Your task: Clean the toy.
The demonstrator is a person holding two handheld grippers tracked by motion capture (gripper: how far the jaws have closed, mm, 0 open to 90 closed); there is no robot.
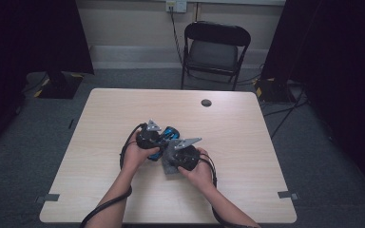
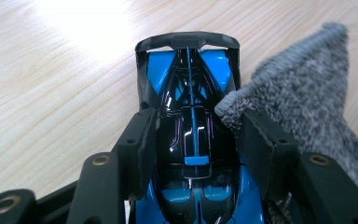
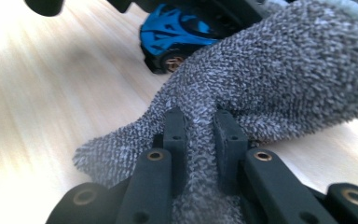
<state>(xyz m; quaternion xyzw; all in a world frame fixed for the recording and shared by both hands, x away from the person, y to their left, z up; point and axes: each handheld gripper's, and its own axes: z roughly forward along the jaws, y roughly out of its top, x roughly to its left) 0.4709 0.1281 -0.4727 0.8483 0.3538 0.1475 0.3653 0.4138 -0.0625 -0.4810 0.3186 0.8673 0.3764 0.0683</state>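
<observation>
A blue and black toy car (image 2: 191, 93) stands on the wooden table (image 1: 237, 142), and my left gripper (image 2: 193, 122) is shut on its sides from behind. A corner of a grey terry cloth (image 2: 303, 93) lies against the car's right flank, by the right-hand pad. My right gripper (image 3: 200, 126) is shut on a pinched fold of the cloth (image 3: 270, 74), which drapes up toward the car (image 3: 168, 32). In the high view both grippers meet at the table's middle: left gripper (image 1: 160, 137), right gripper (image 1: 173, 153), car (image 1: 171, 132), and cloth (image 1: 168, 168) under the right hand.
A black folding chair (image 1: 216, 50) stands beyond the table's far edge. A round cable hole (image 1: 206, 102) sits near the far edge. Dark curtains hang at both sides, with cables on the floor at right.
</observation>
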